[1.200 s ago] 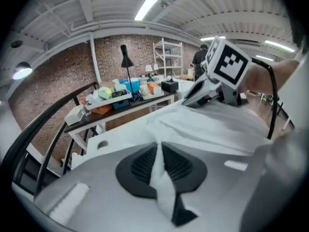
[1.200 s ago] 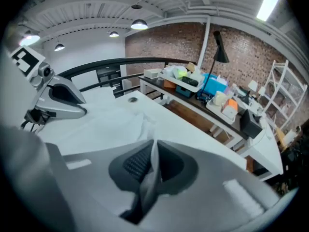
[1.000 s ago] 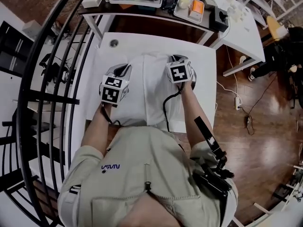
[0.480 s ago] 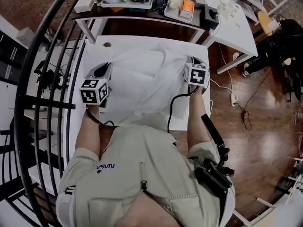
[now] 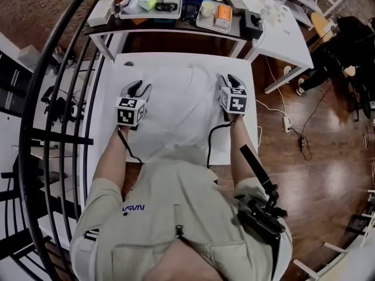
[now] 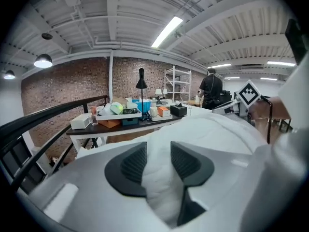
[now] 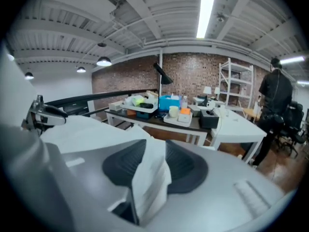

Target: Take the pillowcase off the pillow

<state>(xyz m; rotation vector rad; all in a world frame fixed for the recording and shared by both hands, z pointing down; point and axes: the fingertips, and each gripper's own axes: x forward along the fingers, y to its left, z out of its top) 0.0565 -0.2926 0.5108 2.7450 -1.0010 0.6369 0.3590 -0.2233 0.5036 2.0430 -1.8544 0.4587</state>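
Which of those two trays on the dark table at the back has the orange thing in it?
The right-hand tray, next to the black box: it holds the orange block. The left tray holds a yellow-green item instead.

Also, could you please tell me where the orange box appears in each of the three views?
Head view: orange box near the top edge, right of centre.
Left gripper view: mid-frame, just right of centre, above the jaws.
Right gripper view: mid-frame, right of centre, above the jaws.
Shared landmark: the dark-topped table carrying it.
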